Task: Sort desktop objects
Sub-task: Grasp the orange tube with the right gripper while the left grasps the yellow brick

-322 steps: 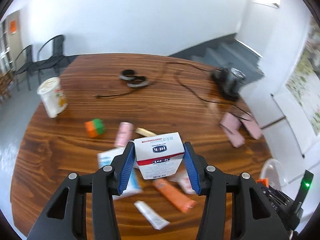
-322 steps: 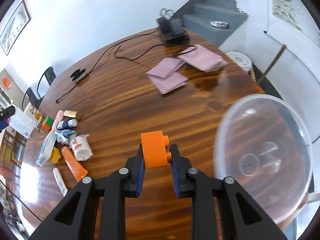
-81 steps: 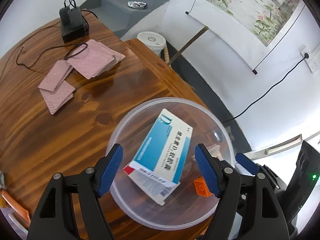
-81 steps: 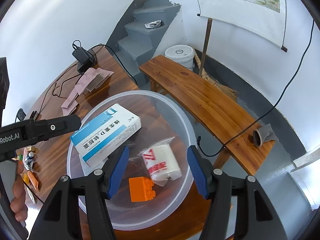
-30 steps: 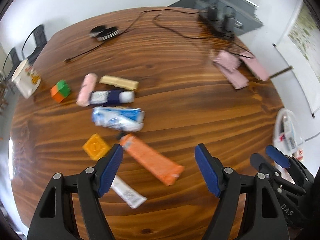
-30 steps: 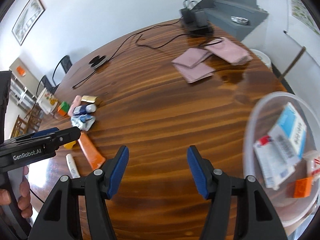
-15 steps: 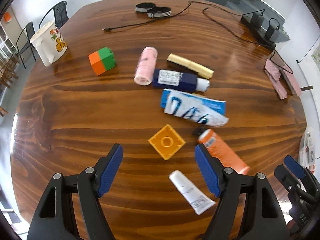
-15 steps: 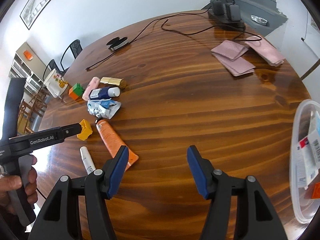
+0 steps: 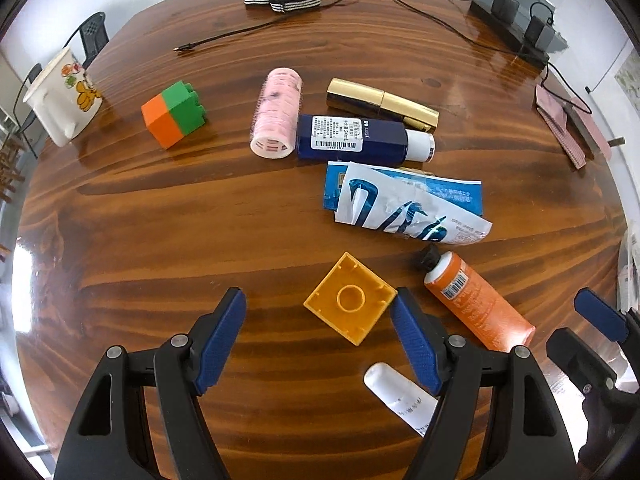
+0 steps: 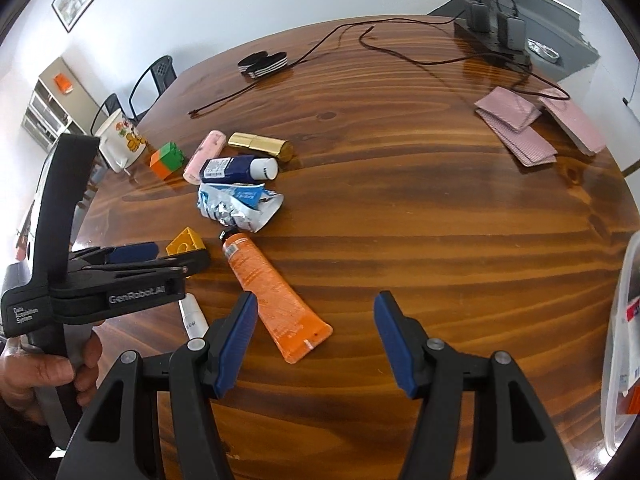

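In the left wrist view a yellow brick (image 9: 350,302) lies upside down on the wooden table (image 9: 160,220). It sits between the fingers of my open left gripper (image 9: 318,312), close to the right finger, and the pads do not touch it. An orange tube (image 9: 476,308) and a white tube (image 9: 400,396) lie just right of it. My right gripper (image 10: 316,312) is open above the table, with the orange tube's (image 10: 276,292) crimped end by its left finger. A clear bowl (image 10: 624,340) holding boxes sits at the far right edge.
Beyond the brick lie a crumpled blue-white packet (image 9: 404,206), a navy bottle (image 9: 360,138), a gold tube (image 9: 380,106), a pink roller (image 9: 276,120) and an orange-green brick (image 9: 174,114). A cartoon cup (image 9: 62,96) stands at the left edge. Pink cloths (image 10: 520,128), cables and a power strip (image 10: 492,36) lie farther back.
Both grippers have swung left from the bowl to the cluster of objects. The left one has come down over the yellow brick, which now lies between its fingers. Both stay open.
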A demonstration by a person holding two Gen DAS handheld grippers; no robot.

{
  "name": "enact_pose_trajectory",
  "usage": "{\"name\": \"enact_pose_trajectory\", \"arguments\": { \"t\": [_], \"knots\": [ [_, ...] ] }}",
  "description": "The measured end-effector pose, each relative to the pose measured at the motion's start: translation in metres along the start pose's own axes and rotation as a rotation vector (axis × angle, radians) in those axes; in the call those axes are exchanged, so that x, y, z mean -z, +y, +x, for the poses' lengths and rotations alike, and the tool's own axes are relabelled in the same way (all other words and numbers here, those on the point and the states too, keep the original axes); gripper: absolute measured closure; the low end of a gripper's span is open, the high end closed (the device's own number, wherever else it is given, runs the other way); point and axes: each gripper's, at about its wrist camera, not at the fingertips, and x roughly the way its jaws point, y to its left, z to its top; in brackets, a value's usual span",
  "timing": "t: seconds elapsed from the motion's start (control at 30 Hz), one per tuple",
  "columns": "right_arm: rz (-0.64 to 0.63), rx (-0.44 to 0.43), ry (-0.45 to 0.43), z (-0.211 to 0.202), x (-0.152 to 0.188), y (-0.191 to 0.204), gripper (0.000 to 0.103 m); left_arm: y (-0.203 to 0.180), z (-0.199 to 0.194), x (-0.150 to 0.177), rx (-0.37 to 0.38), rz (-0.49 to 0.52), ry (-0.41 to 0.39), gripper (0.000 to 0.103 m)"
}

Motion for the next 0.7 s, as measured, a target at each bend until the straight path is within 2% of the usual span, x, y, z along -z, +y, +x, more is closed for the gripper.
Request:
{"name": "enact_pose_trajectory", "arguments": {
  "t": [0.27, 0.4, 0.57, 0.7],
  "knots": [
    [-0.026, 0.002, 0.025, 0.011, -0.003, 0.012, 0.038, 0.001, 0.007, -0.001, 0.007, 0.024, -0.018, 0.026],
    [-0.034, -0.004, 0.036, 0.017, -0.004, 0.018, 0.038, 0.002, 0.005, -0.001, 0.006, 0.045, -0.044, 0.038],
    [-0.05, -0.012, 0.049, 0.024, -0.005, 0.026, 0.038, 0.003, 0.002, -0.001, 0.019, 0.068, -0.065, 0.066],
    [-0.054, -0.013, 0.054, 0.028, -0.005, 0.028, 0.038, 0.014, 0.003, -0.006, 0.049, 0.056, -0.062, 0.067]
  ]
}}
